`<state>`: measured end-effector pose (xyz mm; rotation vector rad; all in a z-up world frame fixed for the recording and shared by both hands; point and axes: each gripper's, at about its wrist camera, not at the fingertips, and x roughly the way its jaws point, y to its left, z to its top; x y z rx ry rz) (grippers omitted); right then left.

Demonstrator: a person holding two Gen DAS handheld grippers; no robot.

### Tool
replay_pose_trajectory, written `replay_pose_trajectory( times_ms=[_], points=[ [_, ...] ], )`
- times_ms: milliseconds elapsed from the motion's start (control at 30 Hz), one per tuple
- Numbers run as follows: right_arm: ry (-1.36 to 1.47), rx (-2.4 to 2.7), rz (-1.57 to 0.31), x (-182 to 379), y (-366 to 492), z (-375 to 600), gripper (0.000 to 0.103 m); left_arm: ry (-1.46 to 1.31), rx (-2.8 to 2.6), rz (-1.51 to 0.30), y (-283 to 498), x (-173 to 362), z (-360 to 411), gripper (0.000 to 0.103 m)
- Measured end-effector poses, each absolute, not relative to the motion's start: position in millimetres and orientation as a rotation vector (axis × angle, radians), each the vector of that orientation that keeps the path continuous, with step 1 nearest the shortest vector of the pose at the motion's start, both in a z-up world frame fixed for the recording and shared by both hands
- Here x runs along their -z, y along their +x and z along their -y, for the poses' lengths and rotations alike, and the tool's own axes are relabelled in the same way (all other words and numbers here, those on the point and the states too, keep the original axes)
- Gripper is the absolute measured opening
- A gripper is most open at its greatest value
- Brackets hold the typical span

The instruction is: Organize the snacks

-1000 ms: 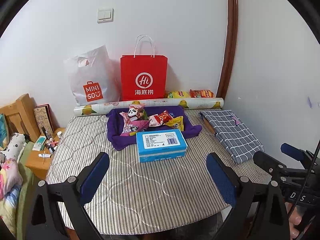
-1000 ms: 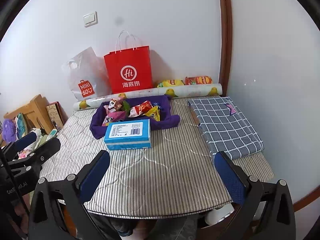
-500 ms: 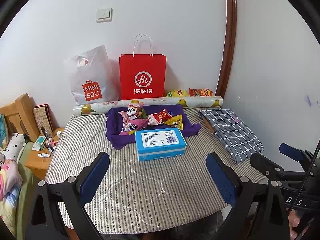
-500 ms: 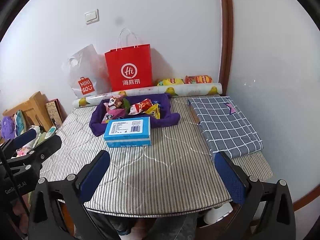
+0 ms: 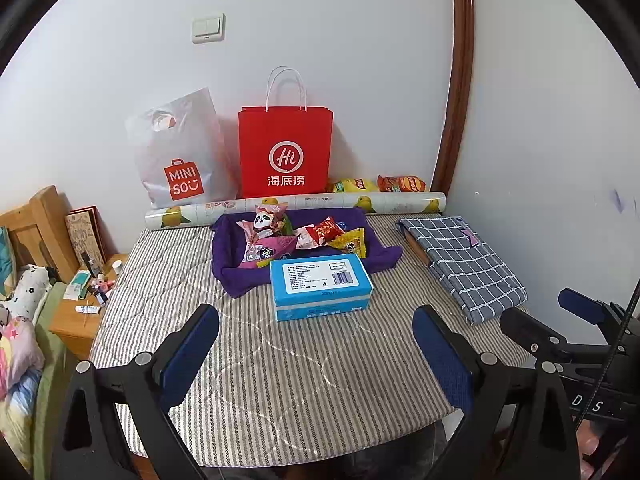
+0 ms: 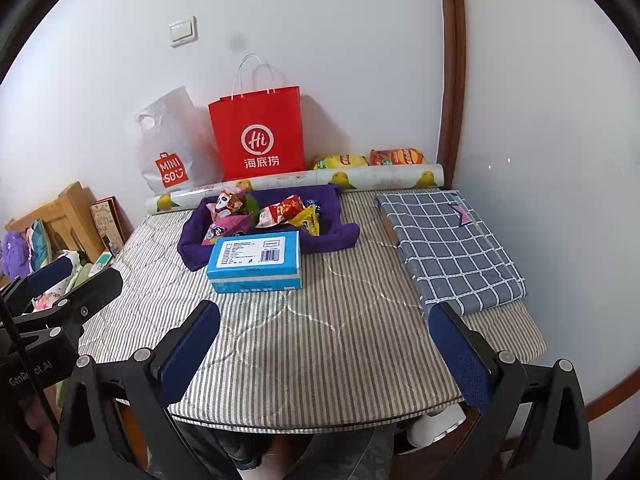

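Several snack packets lie heaped on a purple cloth at the back middle of a striped table. A blue tissue box stands just in front of the cloth. Two more snack bags lie against the wall behind a lemon-print roll. My left gripper and my right gripper both hover open over the table's near edge, well short of the box, with nothing between their fingers.
A red paper bag and a white plastic bag lean on the wall. A folded checked cloth lies at the right. A wooden side table with small items stands left.
Both views have drifted back and up slightly, so the table objects look a little smaller. Both grippers stay open; nothing on the table has moved.
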<state>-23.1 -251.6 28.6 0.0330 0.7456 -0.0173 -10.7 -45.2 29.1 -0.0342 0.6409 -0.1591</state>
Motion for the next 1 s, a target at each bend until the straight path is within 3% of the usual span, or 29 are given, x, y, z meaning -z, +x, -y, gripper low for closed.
replay_pose_trajectory(
  times_ms=[1000],
  points=[
    [0.027,0.015,-0.748,-26.9,-21.7,248.1,0.103,-0.030,0.155,-0.639,-6.9,-30.4,38.6,0.098]
  ],
)
